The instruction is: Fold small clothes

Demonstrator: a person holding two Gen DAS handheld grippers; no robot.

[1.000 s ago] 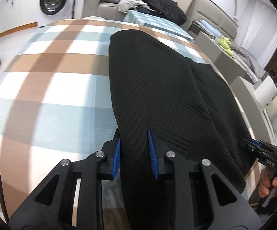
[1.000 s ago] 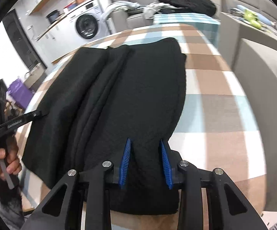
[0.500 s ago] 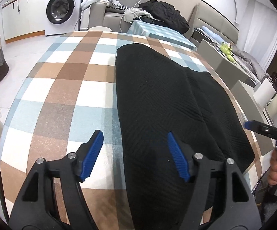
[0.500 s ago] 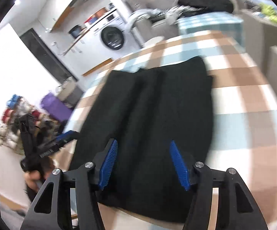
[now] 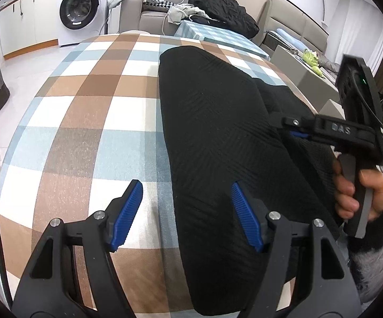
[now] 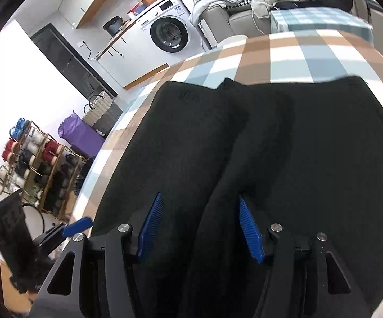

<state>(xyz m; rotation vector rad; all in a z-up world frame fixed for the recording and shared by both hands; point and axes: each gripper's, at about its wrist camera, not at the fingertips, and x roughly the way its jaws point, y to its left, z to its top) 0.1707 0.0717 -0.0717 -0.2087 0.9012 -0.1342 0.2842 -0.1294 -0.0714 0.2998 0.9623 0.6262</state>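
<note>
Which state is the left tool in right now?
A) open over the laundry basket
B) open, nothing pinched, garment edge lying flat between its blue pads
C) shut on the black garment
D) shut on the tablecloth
B: in the left wrist view the left tool has its blue pads spread wide apart, and the black garment lies flat on the checked tablecloth with neither pad pressing on it.
</note>
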